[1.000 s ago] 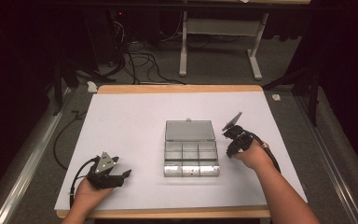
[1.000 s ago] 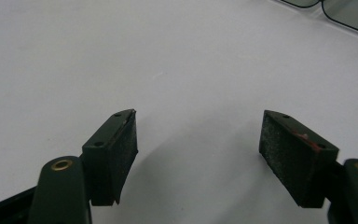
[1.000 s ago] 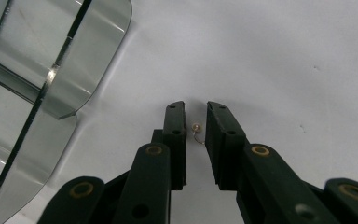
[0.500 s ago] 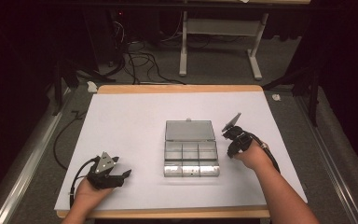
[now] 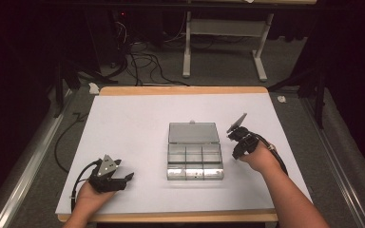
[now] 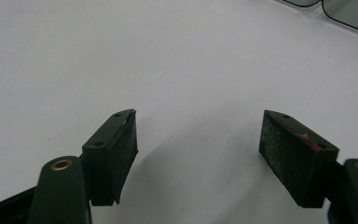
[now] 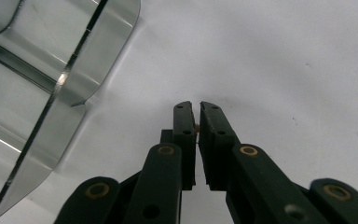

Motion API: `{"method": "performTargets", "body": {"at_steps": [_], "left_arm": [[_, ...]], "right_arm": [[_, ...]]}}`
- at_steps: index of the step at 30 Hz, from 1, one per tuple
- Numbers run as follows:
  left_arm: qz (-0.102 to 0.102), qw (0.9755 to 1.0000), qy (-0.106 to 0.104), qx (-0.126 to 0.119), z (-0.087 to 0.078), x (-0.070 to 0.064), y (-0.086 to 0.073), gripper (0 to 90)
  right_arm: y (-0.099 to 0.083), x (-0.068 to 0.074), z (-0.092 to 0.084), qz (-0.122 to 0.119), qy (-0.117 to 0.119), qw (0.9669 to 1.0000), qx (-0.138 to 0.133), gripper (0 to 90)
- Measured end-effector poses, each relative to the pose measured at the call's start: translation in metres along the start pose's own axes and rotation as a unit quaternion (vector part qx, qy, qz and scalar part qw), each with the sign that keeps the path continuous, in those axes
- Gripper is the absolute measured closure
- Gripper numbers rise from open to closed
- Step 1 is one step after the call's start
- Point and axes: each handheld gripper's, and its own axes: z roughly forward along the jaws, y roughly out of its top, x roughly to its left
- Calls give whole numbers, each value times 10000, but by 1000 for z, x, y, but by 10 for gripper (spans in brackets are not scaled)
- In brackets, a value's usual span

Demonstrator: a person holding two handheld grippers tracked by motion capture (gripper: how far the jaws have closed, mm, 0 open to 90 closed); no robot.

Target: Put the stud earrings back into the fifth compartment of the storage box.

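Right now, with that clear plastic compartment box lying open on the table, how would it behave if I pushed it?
The clear compartment box looks thin-walled and rigid, so probably light and stiff. On the smooth white table it would likely slide rather than tip. Its lid lies open flat behind it, so a push there may flex the hinge.

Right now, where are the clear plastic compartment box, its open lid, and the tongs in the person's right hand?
Clear plastic compartment box point(image 5: 195, 161), high view, on a middle compartment.
Open lid point(image 5: 193, 133), high view, centre of the flat panel.
Right tongs point(image 7: 196, 114), right gripper view, between the tips, shut on a tiny yellowish bit.
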Motion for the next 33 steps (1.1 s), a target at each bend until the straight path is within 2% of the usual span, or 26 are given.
{"method": "performTargets", "body": {"at_steps": [3, 4, 5, 12, 22, 25, 28, 29, 33], "left_arm": [[-1, 10000, 0, 1, 0, 0, 0, 285], [-2, 10000, 0, -1, 0, 0, 0, 285], [-4, 10000, 2, -3, 0, 0, 0, 285], [0, 10000, 4, 0, 0, 0, 0, 285], [24, 10000, 15, -35, -1, -1, 0, 281], [29, 10000, 14, -35, -1, -1, -1, 280], [15, 10000, 11, -49, -1, -1, -1, 280], [20, 10000, 7, -32, -1, -1, 0, 280], [14, 10000, 5, -33, -1, -1, 0, 280]], "right_arm": [[-2, 1, -2, -16, 0, 10000, -6, 864], [-2, 2, -3, 52, 3, 10000, 10, 864], [-2, 1, -4, -23, -3, 10000, -4, 864], [-7, 8, -17, -123, 13, 9999, -65, 864], [-6, 31, -38, -335, 59, 9992, -209, 864], [-5, 39, -41, -451, 79, 9987, -235, 864], [-3, 47, -43, -448, 86, 9988, -201, 864], [-2, 49, -43, -549, 103, 9982, -234, 864], [2, 56, -44, -651, 128, 9975, -246, 864]]}}
